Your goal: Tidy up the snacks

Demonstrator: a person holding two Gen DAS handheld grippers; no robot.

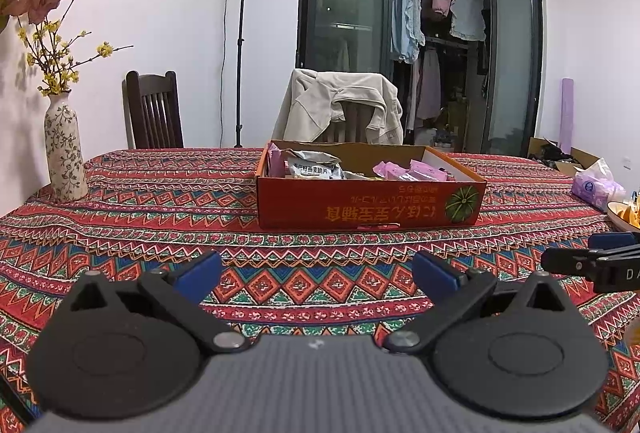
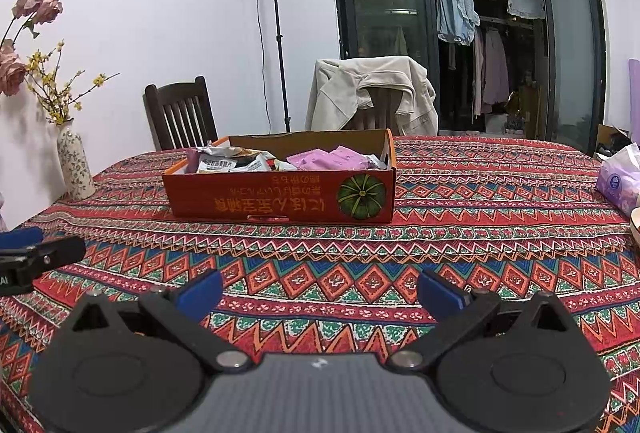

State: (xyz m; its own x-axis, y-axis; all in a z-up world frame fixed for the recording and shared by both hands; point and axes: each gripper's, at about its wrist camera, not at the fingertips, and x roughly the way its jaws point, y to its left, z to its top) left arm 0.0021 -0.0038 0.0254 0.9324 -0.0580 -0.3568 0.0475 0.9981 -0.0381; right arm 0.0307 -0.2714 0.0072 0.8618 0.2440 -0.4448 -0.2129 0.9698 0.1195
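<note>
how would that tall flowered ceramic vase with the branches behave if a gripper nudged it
The tall flowered ceramic vase looks narrow-based and carries long pink and yellow flower stems, so it would probably tip rather than slide. The patterned woven tablecloth likely adds grip underfoot. If ceramic, it could break.

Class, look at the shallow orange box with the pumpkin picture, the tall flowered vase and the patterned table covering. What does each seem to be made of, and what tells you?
Shallow orange box: probably cardboard, printed matt outside, plain brown inside walls.
Tall flowered vase: likely glazed ceramic, pale with a painted leaf pattern and slight sheen.
Patterned table covering: apparently woven cloth, matt, draping over the table edge.
</note>
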